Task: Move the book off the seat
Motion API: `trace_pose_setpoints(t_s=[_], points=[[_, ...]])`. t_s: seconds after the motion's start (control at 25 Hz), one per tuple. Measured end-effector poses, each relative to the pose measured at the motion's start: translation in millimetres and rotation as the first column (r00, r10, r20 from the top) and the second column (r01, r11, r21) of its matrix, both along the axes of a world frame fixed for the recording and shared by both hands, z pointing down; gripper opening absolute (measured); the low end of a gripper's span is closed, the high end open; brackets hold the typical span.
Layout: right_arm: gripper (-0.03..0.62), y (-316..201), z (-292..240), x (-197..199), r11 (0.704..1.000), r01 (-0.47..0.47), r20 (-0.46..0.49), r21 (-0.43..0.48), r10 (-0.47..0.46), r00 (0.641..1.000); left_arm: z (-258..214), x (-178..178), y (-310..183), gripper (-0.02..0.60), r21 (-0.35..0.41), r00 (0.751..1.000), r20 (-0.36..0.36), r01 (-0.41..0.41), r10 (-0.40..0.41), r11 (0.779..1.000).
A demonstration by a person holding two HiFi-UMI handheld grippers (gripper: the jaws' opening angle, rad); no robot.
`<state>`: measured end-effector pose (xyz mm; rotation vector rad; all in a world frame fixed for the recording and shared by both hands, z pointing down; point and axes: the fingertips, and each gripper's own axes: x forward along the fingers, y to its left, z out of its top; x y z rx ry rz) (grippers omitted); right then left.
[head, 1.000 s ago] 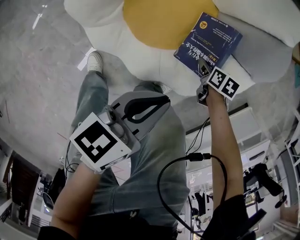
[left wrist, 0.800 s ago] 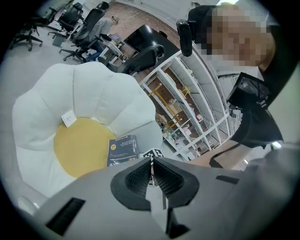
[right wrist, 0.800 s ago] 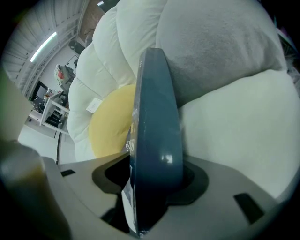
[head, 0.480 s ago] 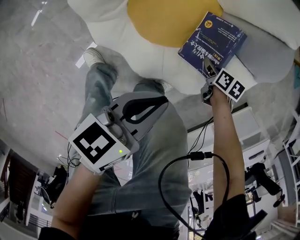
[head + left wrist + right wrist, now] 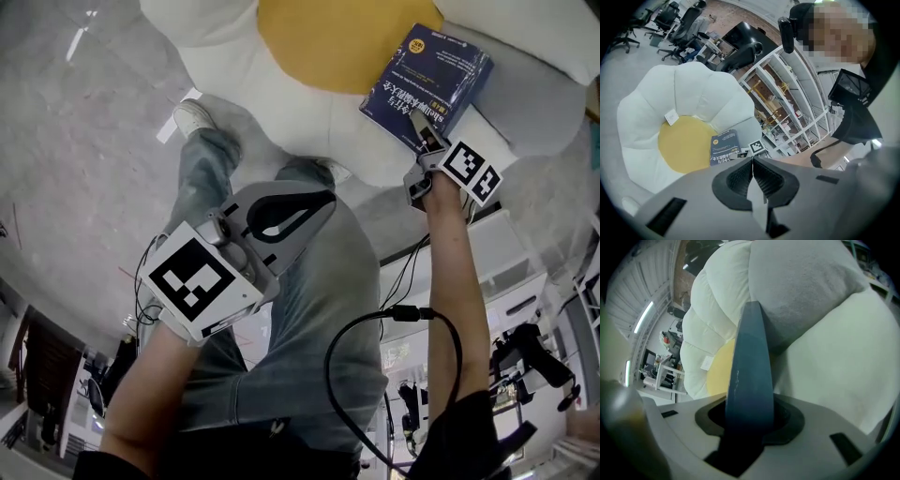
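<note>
A dark blue book [image 5: 427, 73] lies on the right side of the egg-shaped seat [image 5: 309, 112], half on its yellow middle [image 5: 337, 37]. My right gripper [image 5: 424, 133] has its jaws round the book's near corner; they have just been closing, and in the right gripper view the book [image 5: 749, 366] fills the gap of the right gripper [image 5: 749, 414]. My left gripper [image 5: 314, 204] hangs shut and empty over the person's thigh. From the left gripper [image 5: 753, 161] I see the book [image 5: 724, 146] and the seat [image 5: 656, 93] ahead.
The person's jeans leg [image 5: 309, 309] and white shoe [image 5: 195, 117] stand on the grey floor [image 5: 75, 169] before the seat. A black cable [image 5: 375, 319] loops by the right forearm. White shelving [image 5: 787, 93] and office chairs [image 5: 679, 23] stand behind the seat.
The right gripper has pushed further onto the book's corner and rolled a little. The left gripper has stayed put over the thigh.
</note>
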<state>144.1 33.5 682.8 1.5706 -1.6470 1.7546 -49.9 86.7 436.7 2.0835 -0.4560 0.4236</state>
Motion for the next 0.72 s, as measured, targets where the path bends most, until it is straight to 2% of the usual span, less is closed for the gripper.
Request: trace_pose_setpoints(t_s=[0.28, 0.48, 0.72], points=[[0.173, -1.2, -32.9, -11.0, 0.993, -0.121, 0.132, 0.008, 0.119, 0.984, -14.4, 13.9, -12.2, 0.006, 0.015, 0.999, -0.018, -0.033, 0.034, 0.999], [0.173, 21.6, -44.9, -14.9, 0.991, -0.136, 0.137, 0.001, 0.134, 0.981, -25.8, 12.7, -17.1, 0.006, 0.029, 0.998, -0.040, -0.047, 0.048, 0.998], [0.173, 52.3, -62.6, -31.7, 0.966, -0.260, 0.143, -0.007, 0.258, 0.956, -30.6, -8.8, -21.5, 0.006, 0.005, 0.994, -0.046, -0.102, 0.102, 0.995]])
